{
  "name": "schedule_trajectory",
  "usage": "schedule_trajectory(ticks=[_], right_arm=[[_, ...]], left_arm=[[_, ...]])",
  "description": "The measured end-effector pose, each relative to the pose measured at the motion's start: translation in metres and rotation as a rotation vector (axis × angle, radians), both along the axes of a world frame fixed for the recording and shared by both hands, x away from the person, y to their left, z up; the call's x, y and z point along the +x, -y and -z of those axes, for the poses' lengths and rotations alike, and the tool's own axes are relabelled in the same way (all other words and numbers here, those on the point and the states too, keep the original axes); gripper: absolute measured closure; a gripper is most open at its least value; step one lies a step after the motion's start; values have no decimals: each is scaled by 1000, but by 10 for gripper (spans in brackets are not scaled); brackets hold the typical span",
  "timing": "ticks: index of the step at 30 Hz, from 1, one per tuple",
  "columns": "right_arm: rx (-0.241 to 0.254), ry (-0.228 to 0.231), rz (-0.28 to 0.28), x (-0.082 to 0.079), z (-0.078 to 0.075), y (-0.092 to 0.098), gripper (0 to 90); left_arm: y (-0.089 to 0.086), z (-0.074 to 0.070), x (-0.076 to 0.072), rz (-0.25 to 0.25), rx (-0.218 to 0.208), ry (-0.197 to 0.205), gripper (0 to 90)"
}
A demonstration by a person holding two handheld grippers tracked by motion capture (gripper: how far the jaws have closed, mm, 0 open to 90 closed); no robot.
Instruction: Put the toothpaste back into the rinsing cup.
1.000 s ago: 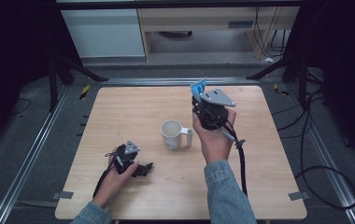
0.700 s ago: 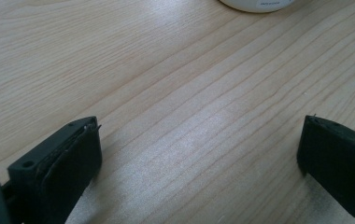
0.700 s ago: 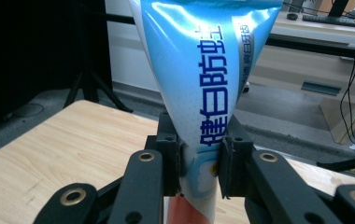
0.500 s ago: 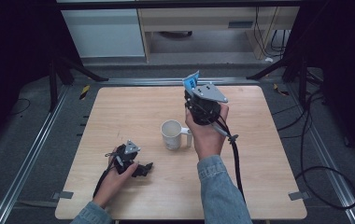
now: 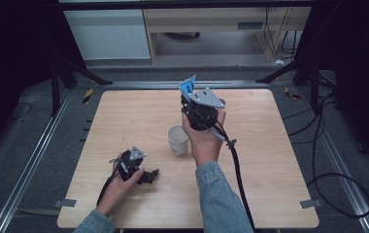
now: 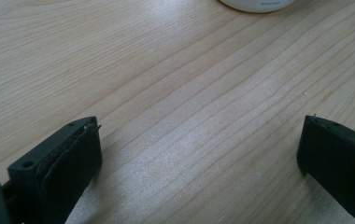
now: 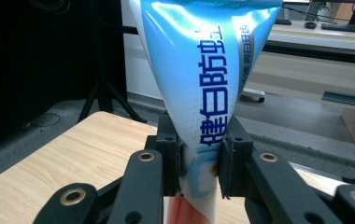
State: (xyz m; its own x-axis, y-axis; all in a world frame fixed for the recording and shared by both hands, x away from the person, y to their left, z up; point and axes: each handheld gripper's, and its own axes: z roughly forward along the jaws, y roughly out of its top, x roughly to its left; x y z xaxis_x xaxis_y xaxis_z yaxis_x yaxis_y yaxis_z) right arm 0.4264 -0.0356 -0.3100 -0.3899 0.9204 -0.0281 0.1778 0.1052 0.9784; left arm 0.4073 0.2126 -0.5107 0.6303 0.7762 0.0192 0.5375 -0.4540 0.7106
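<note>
Leftward since a second ago, the right claw (image 5: 188, 92) now stands just behind the mug (image 5: 177, 140), whose handle is hidden from above. Low on the counter (image 6: 175, 107), the left claw (image 6: 199, 144) gapes wide, the mug's base cut off. Clamped upright, a blue toothpaste tube (image 7: 203, 79) blocks the right claw's view.

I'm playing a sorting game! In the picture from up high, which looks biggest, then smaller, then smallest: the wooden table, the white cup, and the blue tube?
1. The wooden table, by far the biggest.
2. The white cup.
3. The blue tube, though the right gripper hides most of it and holds it nearer the camera, so its real size is unsure.
</note>
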Motion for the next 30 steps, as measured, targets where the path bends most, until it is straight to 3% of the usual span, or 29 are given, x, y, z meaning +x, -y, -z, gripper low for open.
schedule_trajectory(ticks=[8,19,30], right_arm=[[30,-7,-21,3,10,-11,734],[21,-39,-54,8,26,-26,734],[31,-59,-54,13,44,-29,733]], left_arm=[[0,0,0,1,1,0,0],[0,0,0,1,0,2,0],[0,0,0,3,1,2,0]])
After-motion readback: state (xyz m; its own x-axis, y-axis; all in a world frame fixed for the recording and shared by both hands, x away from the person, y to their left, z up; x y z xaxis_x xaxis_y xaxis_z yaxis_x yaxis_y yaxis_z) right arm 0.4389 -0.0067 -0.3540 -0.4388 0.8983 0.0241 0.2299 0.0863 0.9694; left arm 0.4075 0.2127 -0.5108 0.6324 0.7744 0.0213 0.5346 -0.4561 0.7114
